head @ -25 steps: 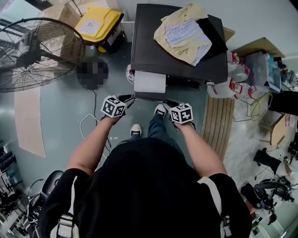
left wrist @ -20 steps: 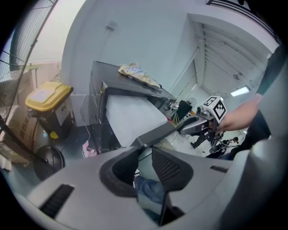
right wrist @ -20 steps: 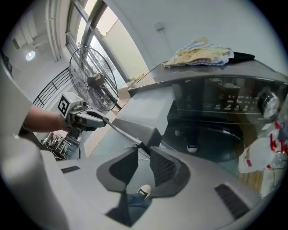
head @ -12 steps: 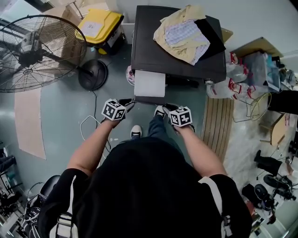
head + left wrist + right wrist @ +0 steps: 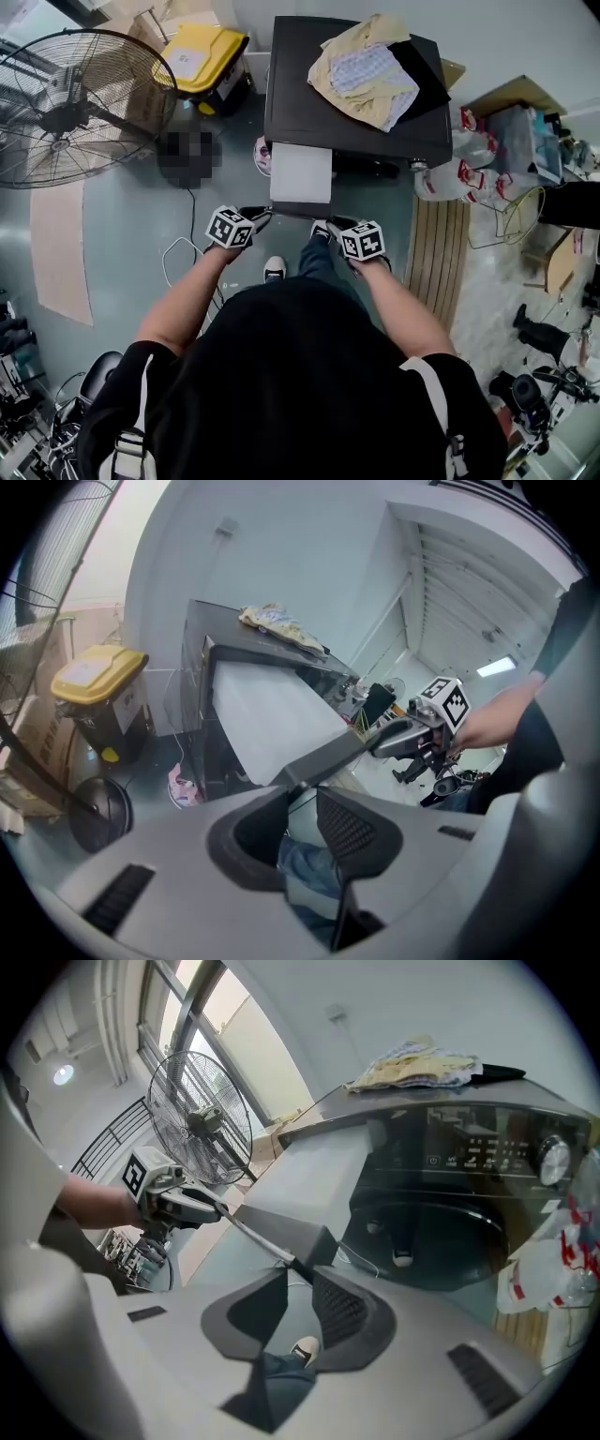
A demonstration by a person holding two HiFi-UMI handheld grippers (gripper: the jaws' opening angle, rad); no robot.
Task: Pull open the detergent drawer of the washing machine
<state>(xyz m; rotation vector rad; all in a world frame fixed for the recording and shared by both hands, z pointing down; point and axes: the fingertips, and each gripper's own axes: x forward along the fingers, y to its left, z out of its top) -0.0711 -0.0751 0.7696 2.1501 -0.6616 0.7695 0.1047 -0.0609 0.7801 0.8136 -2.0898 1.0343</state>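
Note:
The dark washing machine (image 5: pixel 356 112) stands ahead of me with its white detergent drawer (image 5: pixel 300 173) pulled well out of the front. My left gripper (image 5: pixel 260 216) is shut on the left end of the drawer's grey front panel (image 5: pixel 298 209). My right gripper (image 5: pixel 331 225) is shut on the right end. In the left gripper view the panel (image 5: pixel 328 754) runs from my left gripper (image 5: pixel 298 794) across to the right gripper (image 5: pixel 412 735). In the right gripper view my right gripper (image 5: pixel 298 1274) pinches the panel's corner (image 5: pixel 295 1241), below the white drawer (image 5: pixel 309 1185).
Crumpled clothes (image 5: pixel 366 70) lie on the machine's top. A big floor fan (image 5: pixel 75 103) and a yellow-lidded bin (image 5: pixel 202 52) stand at the left. Plastic bags (image 5: pixel 478 159) and a slatted wooden board (image 5: pixel 436 253) are at the right. My feet are under the drawer.
The drawer has slid further out of the machine. Both grippers have moved back toward me with its front panel, still closed on it.

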